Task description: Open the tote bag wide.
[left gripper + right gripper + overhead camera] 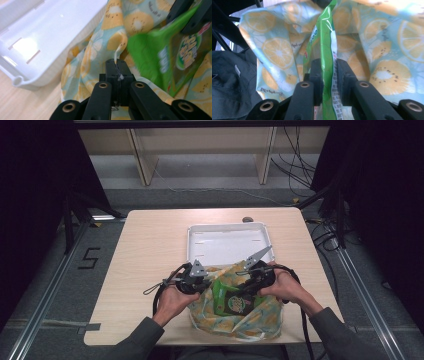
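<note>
Looks like a lab recording booth, not a home: a bare light wooden table [150,270] boxed in by black curtains [35,180], aluminium rails [47,285] along the grey floor, loose cables [295,160] trailing at the back (untidy), and a taped "5" marker [89,258] on the floor.
</note>
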Tool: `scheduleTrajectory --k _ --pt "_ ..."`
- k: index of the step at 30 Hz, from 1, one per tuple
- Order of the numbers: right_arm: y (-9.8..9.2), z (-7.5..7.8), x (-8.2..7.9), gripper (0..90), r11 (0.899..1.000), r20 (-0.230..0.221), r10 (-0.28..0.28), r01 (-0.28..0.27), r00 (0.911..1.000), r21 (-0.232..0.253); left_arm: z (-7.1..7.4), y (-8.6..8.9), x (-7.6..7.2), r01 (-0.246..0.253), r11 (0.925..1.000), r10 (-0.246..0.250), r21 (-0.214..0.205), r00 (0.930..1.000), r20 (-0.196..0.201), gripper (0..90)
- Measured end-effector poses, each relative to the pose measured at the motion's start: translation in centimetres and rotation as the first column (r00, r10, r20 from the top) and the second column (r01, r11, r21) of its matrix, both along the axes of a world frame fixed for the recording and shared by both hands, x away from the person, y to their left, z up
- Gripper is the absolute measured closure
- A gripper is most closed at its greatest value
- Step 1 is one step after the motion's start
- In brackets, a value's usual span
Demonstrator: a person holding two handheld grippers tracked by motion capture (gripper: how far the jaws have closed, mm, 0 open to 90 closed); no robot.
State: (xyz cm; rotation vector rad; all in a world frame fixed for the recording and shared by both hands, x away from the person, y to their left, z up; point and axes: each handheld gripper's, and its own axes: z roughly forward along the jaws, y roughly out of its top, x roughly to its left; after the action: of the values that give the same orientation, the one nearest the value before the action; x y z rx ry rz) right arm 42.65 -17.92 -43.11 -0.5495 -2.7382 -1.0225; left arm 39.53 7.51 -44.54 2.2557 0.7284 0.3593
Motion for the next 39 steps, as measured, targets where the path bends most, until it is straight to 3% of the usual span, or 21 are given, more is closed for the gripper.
scheduleTrajectory --k 4,10,15,16,19,22,24,26,28,31,32,33,35,38,39 --pt "-0.4 0.7 -0.1 77.5 1.000 0.039 -0.019 0.019 0.9990 0.021 -0.4 0.1 0.2 0.003 1.0000 -0.003 0.008 0.9998 -0.018 88.7" --pt "-1.0 2.2 0.0 77.5 0.997 0.051 -0.048 0.045 0.9975 0.069 -0.2 0.3 0.2 0.003 1.0000 -0.003 -0.007 0.9996 -0.028 84.6" --pt "-1.5 3.3 0.2 77.5 0.994 0.073 -0.052 0.045 0.9960 0.102 0.9 0.9 0.0 -0.006 0.9967 0.003 -0.081 0.9995 -0.031 66.9" --pt "-1.6 3.5 0.3 77.5 0.993 0.087 -0.055 0.045 0.9947 0.112 1.2 1.1 -0.1 -0.008 0.9972 0.007 -0.075 0.9998 -0.019 63.5" --pt "-1.9 3.9 0.3 77.5 0.991 0.081 -0.068 0.057 0.9944 0.124 2.1 1.7 -0.7 -0.005 0.9944 0.003 -0.105 0.9997 -0.023 53.9" --pt "-2.1 4.4 0.4 77.5 0.989 0.086 -0.082 0.070 0.9929 0.132 2.7 2.3 -1.2 -0.013 0.9928 0.014 -0.119 0.9999 0.002 46.4" --pt "-2.1 4.5 0.5 77.5 0.987 0.101 -0.074 0.059 0.9921 0.151 3.2 2.6 -1.7 0.003 0.9908 -0.003 -0.136 1.0000 0.006 43.1" --pt "-2.2 4.8 0.4 77.5 0.984 0.089 -0.096 0.081 0.9914 0.159 3.7 2.9 -2.2 0.011 0.9898 -0.008 -0.142 0.9997 0.023 40.2" --pt "-2.3 5.0 0.5 77.5 0.984 0.113 -0.093 0.074 0.9892 0.165 3.9 3.3 -2.8 0.018 0.9896 -0.012 -0.143 0.9991 0.041 37.6" --pt "-2.5 5.5 0.5 77.5 0.979 0.097 -0.109 0.090 0.9893 0.181 3.8 4.0 -3.7 0.010 0.9893 -0.002 -0.145 0.9983 0.058 34.5" --pt "-2.6 5.6 0.7 77.5 0.980 0.118 -0.103 0.081 0.9876 0.184 3.8 4.3 -4.0 0.007 0.9889 0.001 -0.149 0.9982 0.060 33.8" --pt "-2.7 5.7 0.7 77.5 0.979 0.109 -0.106 0.085 0.9884 0.185 3.7 4.5 -4.2 0.008 0.9896 0.002 -0.143 0.9977 0.068 33.0" --pt "-2.7 5.9 0.7 77.5 0.977 0.104 -0.116 0.095 0.9878 0.191 3.4 5.0 -4.8 -0.019 0.9857 0.029 -0.167 0.9980 0.056 32.1" --pt "-2.9 6.2 0.8 77.5 0.974 0.112 -0.121 0.096 0.9863 0.205 3.2 5.9 -5.4 -0.023 0.9882 0.033 -0.151 0.9974 0.064 29.0" --pt "-3.0 6.3 0.7 77.5 0.973 0.093 -0.124 0.103 0.9879 0.204 3.1 6.1 -5.6 -0.038 0.9864 0.049 -0.160 0.9966 0.066 28.9"
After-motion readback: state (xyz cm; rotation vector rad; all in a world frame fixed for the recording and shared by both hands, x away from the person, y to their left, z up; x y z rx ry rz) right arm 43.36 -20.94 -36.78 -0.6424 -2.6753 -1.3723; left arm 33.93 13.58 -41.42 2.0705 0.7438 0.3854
